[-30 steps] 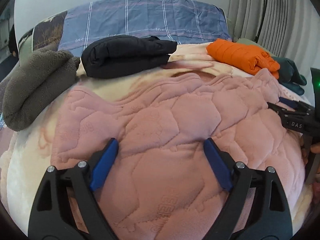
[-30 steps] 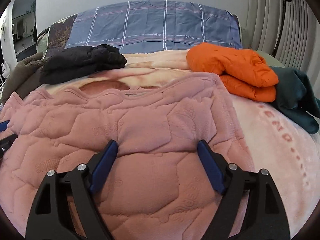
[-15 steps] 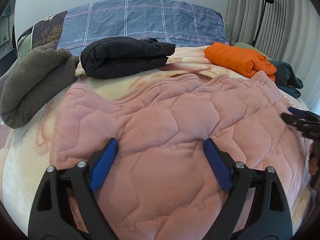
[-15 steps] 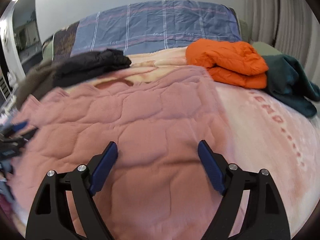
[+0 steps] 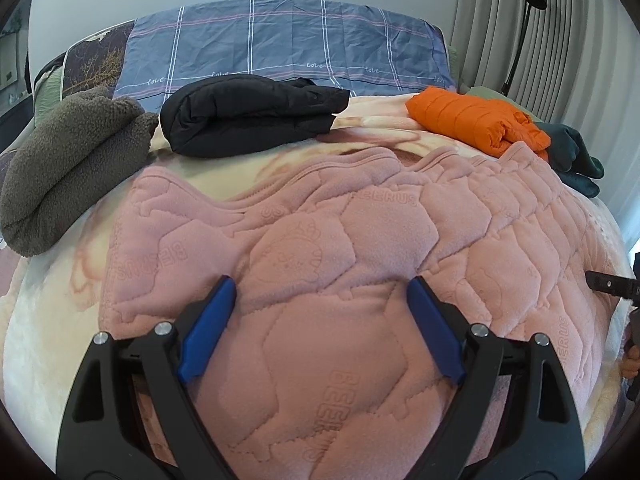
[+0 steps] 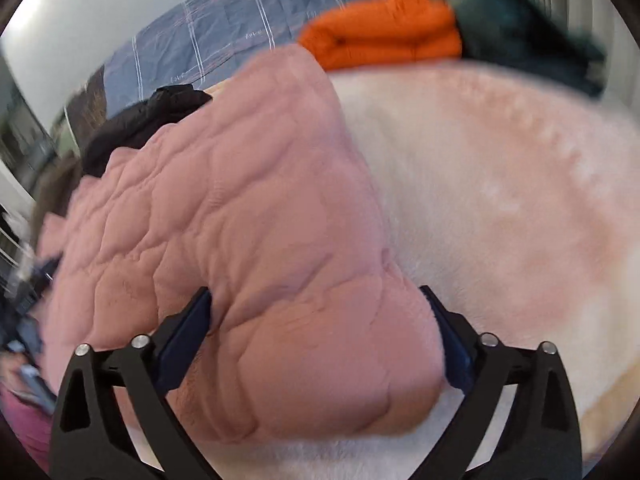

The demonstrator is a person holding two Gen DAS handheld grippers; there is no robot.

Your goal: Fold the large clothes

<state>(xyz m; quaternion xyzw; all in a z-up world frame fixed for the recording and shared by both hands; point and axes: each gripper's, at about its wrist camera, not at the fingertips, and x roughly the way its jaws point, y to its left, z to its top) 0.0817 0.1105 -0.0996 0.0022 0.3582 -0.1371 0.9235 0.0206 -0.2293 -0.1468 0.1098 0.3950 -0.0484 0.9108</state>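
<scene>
A large pink quilted fleece garment (image 5: 320, 248) lies spread on the bed. My left gripper (image 5: 320, 312) is open just above its near part, blue pads wide apart, holding nothing. In the blurred right wrist view the garment's right near corner (image 6: 280, 240) bulges between the wide-apart fingers of my right gripper (image 6: 320, 320); the jaws stand open around the cloth. The right gripper's tip also shows at the right edge of the left wrist view (image 5: 612, 284).
Along the back of the cream and pink blanket (image 5: 52, 320) lie a folded grey fleece (image 5: 68, 160), a folded black jacket (image 5: 248, 116), a folded orange jacket (image 5: 476, 120) and a dark teal garment (image 5: 576, 156). A blue plaid pillow (image 5: 288, 44) stands behind.
My right gripper has swung to the garment's right near corner and tilted; the corner now bunches between its fingers. My left gripper has hardly moved.
</scene>
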